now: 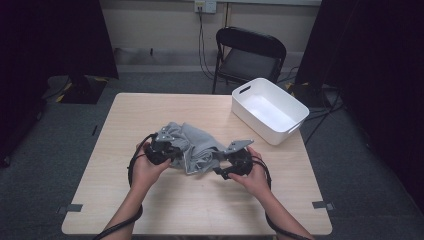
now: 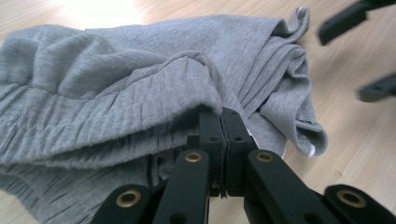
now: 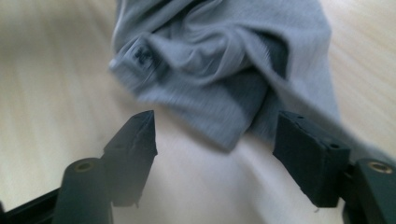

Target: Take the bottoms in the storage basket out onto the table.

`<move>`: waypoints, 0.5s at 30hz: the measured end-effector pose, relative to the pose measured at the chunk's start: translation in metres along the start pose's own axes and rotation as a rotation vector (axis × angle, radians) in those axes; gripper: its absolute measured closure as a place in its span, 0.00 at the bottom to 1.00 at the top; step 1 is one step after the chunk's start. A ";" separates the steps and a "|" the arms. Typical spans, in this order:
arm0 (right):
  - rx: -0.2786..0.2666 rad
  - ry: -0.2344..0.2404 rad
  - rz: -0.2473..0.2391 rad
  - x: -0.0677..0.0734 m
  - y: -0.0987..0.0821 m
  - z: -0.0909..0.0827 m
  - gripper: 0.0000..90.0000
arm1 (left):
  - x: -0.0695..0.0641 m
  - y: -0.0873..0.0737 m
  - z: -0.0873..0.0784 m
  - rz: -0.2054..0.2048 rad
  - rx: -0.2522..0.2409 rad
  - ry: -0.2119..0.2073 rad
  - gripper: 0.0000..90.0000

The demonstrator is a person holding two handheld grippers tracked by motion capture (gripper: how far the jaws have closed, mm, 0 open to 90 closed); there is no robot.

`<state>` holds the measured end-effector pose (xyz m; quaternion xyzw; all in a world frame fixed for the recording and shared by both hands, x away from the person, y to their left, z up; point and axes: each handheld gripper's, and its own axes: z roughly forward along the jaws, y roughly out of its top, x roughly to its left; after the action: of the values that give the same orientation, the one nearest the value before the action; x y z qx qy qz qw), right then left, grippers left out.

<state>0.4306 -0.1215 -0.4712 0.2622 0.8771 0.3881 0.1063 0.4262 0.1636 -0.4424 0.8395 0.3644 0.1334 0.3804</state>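
**Two claws working one grey garment**

Two claws are sitting at the near middle of the table [image 1: 165,200], and we are taking them from left to right. Our left claw [image 1: 170,150] is lying at the left edge of the crumpled grey garment [image 1: 195,145]. In the left gripper view its jaws are standing pressed together with a ribbed hem of the garment [image 2: 140,93] pinched between them, so it is gripping the cloth. The fabric is bunching up in folds over and behind the jaws, and it is spreading across the pale wood toward the far side.

Moving right, the garment is resting in a loose heap between our two hands, near the middle of the table. Our right claw [image 1: 227,167] is hovering just beside the heap's right edge. In the right gripper view its jaws are standing well apart, with a folded corner of the garment [image 3: 224,70] lying between and just beyond the tips, and neither pad is pressing on the cloth. That view is blurred.

Farther right, a white bin [image 1: 270,111] is standing near the table's far right corner, well apart from the garment. A black folding chair [image 1: 247,55] is standing on the floor beyond the table.
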 end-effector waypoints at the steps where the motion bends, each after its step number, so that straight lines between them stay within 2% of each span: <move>1: 0.000 0.000 0.000 0.000 0.000 0.000 0.34 | 0.000 0.000 0.000 0.000 0.000 0.000 0.99; 2: -0.021 -0.004 0.033 -0.005 0.007 0.005 0.38 | -0.001 0.001 0.001 -0.001 -0.005 -0.002 0.99; 5: -0.040 -0.014 0.053 -0.009 0.013 0.010 0.42 | -0.002 0.002 0.002 0.007 -0.002 -0.004 0.99; 6: -0.034 -0.011 0.052 -0.009 0.014 0.012 0.50 | -0.002 0.002 0.003 0.012 0.003 -0.007 0.99; 7: 0.013 -0.018 0.027 -0.010 0.016 0.021 0.52 | -0.003 0.003 0.003 0.021 0.012 -0.006 0.99; 9: 0.040 -0.016 0.020 -0.009 0.015 0.028 0.58 | -0.004 0.004 0.004 0.014 0.008 -0.016 0.99; 10: 0.052 -0.007 0.020 -0.008 0.013 0.031 0.61 | -0.004 0.004 0.004 0.025 0.009 -0.012 0.99; 11: 0.065 -0.010 0.015 -0.007 0.012 0.034 0.64 | -0.005 0.004 0.004 0.014 0.006 -0.018 0.99; 13: 0.075 -0.008 0.024 -0.007 0.010 0.035 0.66 | -0.004 0.005 0.003 0.017 0.005 -0.021 0.99; 14: 0.070 -0.007 0.046 -0.006 0.008 0.036 0.68 | -0.005 0.004 0.004 0.006 0.006 -0.032 0.99; 15: 0.065 -0.001 0.060 -0.006 0.006 0.035 0.72 | -0.005 0.005 0.003 0.021 0.008 -0.029 0.99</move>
<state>0.4521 -0.0993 -0.4907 0.2920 0.8810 0.3621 0.0866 0.4271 0.1563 -0.4410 0.8466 0.3508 0.1238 0.3807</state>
